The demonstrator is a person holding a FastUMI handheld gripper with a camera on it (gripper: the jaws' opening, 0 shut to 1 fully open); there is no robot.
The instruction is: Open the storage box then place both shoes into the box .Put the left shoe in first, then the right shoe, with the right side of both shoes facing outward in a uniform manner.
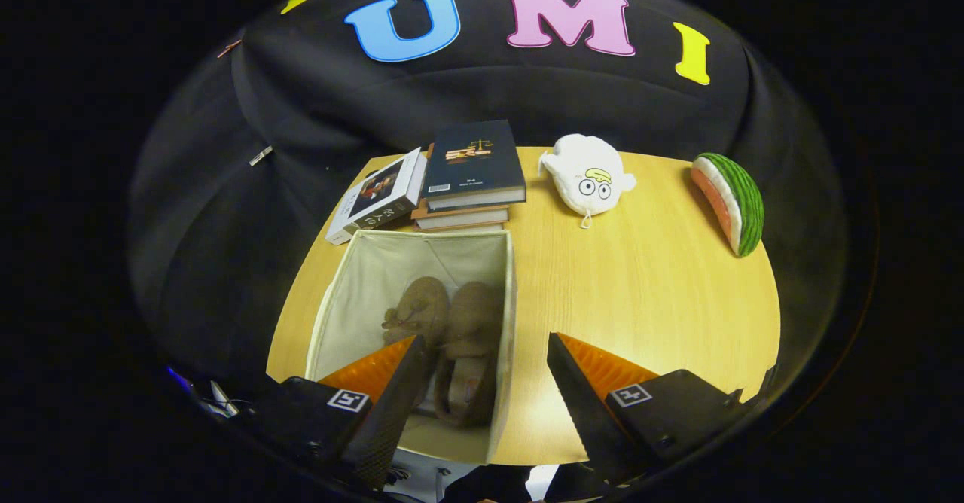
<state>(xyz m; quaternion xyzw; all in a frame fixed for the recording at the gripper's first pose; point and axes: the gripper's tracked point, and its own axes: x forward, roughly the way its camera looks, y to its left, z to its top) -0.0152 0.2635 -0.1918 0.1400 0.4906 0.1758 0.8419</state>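
The fabric storage box [354, 292] stands open on the bench [648, 292] with both brown shoes [452, 337] lying inside side by side; the tongs [482, 382] hang apart and empty above, so the task looks essentially finished.

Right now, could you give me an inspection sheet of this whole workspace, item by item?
Surface: pale wooden round table, bare on the right part.
Job's things: cream fabric storage box open; two brown fuzzy shoes side by side inside.
Clutter: stack of hardcover books, white plush toy with googly eyes, plush watermelon slice along the far edge.
Claw: claw open, holding nothing; left finger over the box, right finger over the table.
Cables: nothing seen for certain.
Surroundings: black cloth wall.
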